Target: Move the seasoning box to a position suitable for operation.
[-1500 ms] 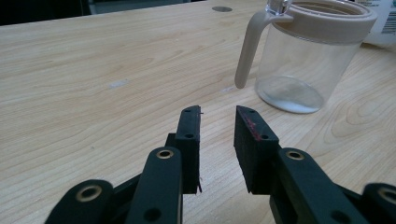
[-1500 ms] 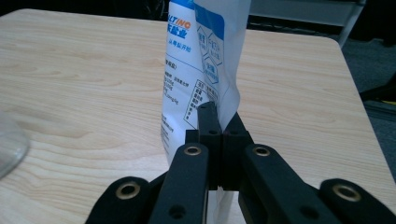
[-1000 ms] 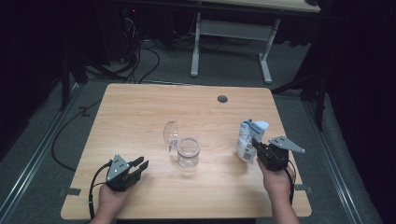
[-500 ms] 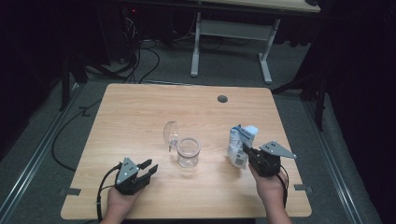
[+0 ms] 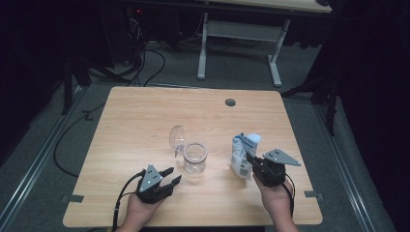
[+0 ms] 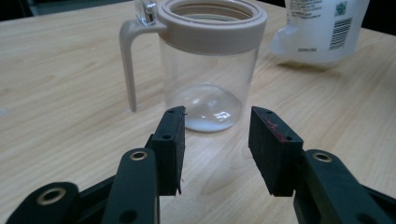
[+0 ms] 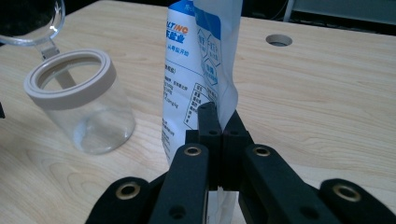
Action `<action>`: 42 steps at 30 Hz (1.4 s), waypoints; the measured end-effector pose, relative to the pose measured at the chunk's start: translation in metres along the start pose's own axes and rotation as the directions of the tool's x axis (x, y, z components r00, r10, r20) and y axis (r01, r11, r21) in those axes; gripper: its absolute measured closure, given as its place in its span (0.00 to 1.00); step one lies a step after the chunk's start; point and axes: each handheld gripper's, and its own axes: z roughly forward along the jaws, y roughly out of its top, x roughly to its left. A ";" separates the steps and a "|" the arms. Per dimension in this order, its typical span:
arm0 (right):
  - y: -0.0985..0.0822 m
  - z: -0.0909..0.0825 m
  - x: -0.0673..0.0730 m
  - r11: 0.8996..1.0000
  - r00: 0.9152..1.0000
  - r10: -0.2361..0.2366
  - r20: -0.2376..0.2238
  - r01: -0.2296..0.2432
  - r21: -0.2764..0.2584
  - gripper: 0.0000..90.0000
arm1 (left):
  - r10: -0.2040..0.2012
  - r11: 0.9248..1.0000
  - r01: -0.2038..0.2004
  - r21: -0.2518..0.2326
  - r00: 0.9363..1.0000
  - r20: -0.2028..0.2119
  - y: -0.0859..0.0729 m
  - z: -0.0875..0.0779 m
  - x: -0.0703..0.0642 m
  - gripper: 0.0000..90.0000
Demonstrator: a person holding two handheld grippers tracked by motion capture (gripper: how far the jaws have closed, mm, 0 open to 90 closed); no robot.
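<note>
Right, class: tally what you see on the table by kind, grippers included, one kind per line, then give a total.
Clear jars with a flip lid: 1, the jar
Salt bags: 1, the bag
Grippers: 2, the left gripper and the right gripper
Total: 4

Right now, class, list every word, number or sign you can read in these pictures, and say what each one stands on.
"LTINC": blue letters, cut off at the left, on the white bag held in the right tool.
Smaller print and hexagon signs on the bag: too blurred to read.
Barcode and lines of print on the bag in the left gripper view: too small to read.
Jar: no text.
</note>
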 end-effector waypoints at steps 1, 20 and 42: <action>0.001 0.000 0.002 1.000 1.000 -0.004 0.000 0.004 0.008 1.00 | 0.012 1.000 -0.012 0.002 1.000 -0.003 0.000 -0.001 -0.001 0.62; 0.028 -0.003 0.018 0.965 0.995 -0.088 -0.045 0.097 0.245 1.00 | -0.002 1.000 0.002 -0.026 1.000 0.014 -0.006 -0.009 0.002 0.59; 0.057 0.004 0.017 0.875 0.990 -0.110 -0.084 0.137 0.464 1.00 | 0.001 1.000 0.000 -0.031 0.999 0.035 -0.006 -0.010 0.000 0.59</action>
